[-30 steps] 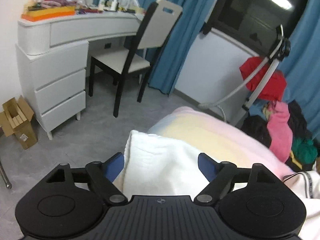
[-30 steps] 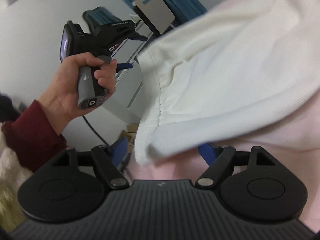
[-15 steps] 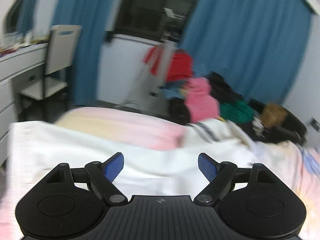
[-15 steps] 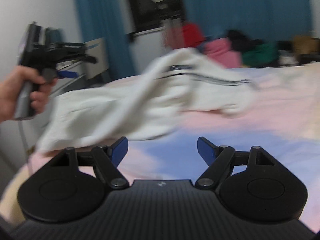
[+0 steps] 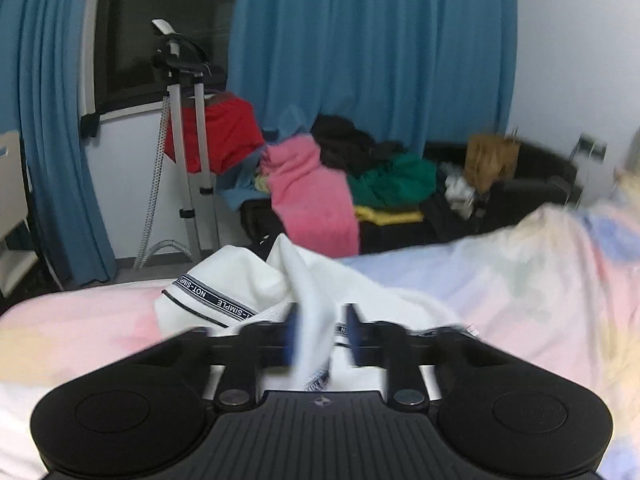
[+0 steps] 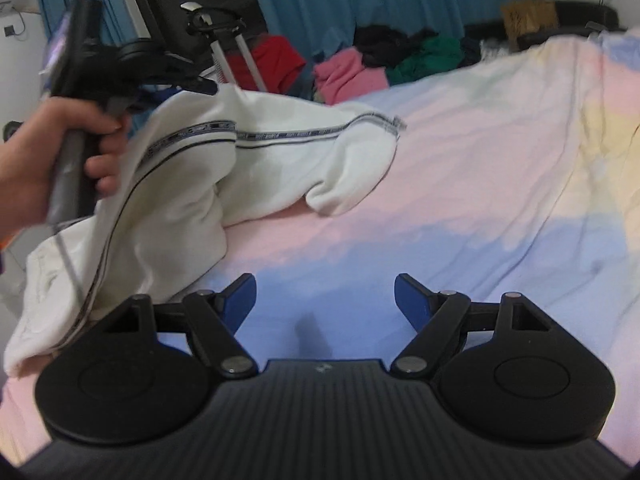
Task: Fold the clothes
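White trousers with a dark lettered side stripe (image 6: 192, 184) lie crumpled on the left of the pastel bedsheet (image 6: 460, 184). My left gripper (image 5: 320, 336) is shut on a fold of the white trousers (image 5: 224, 292) and lifts it. It also shows in the right wrist view (image 6: 180, 86), held in a hand at the upper left above the cloth. My right gripper (image 6: 324, 300) is open and empty, over bare sheet to the right of the trousers.
A pile of clothes, pink (image 5: 316, 196), green (image 5: 396, 180) and red (image 5: 220, 136), lies on a dark sofa beyond the bed. A garment steamer stand (image 5: 184, 128) stands by the window. Blue curtains (image 5: 368, 48) hang behind.
My left gripper has swung right from the desk side and closed on the trousers. My right gripper has dropped away from the cloth and now hangs open over the sheet.
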A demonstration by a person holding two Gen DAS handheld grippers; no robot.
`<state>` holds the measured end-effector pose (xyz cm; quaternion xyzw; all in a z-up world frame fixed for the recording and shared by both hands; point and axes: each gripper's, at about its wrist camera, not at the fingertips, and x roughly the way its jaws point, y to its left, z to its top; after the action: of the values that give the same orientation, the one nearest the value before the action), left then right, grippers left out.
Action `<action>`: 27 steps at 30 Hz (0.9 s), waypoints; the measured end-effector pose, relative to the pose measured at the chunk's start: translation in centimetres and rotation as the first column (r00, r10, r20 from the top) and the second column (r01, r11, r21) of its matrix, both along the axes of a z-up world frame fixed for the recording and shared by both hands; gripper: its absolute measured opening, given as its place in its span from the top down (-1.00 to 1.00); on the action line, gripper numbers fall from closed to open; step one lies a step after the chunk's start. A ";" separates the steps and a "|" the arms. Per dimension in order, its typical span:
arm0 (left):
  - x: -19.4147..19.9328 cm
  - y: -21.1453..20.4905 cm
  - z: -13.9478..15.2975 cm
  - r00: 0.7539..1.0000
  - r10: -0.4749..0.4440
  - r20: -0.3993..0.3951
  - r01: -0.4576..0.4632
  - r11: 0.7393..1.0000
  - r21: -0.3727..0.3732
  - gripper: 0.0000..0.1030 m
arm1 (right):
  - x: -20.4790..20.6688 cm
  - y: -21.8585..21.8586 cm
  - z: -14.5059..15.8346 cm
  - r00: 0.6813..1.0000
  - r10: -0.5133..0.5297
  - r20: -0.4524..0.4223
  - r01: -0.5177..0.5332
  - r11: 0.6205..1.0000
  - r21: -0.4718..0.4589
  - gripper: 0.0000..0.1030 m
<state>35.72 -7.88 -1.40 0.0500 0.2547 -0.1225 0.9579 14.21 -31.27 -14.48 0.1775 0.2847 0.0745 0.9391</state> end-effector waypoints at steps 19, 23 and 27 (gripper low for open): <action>-28.9 9.7 -3.2 0.977 -0.209 -0.034 0.208 0.977 -0.040 0.94 | -3.5 -4.1 1.3 0.995 -0.078 0.056 0.050 0.920 0.388 -0.53; -30.8 11.7 -4.1 0.983 -0.170 -0.074 0.161 0.981 -0.108 0.94 | -3.8 -5.1 0.1 0.998 -0.060 0.024 0.035 0.818 0.575 -0.44; -30.8 12.9 -4.2 0.981 -0.165 -0.103 0.148 0.977 -0.156 0.94 | -3.4 -5.1 -0.8 0.996 -0.087 -0.017 0.080 0.800 0.595 -0.44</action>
<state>4.90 4.99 -5.62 -0.0084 0.2953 -0.2189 0.9299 10.80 -36.36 -15.23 0.4748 0.2339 0.1196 0.8400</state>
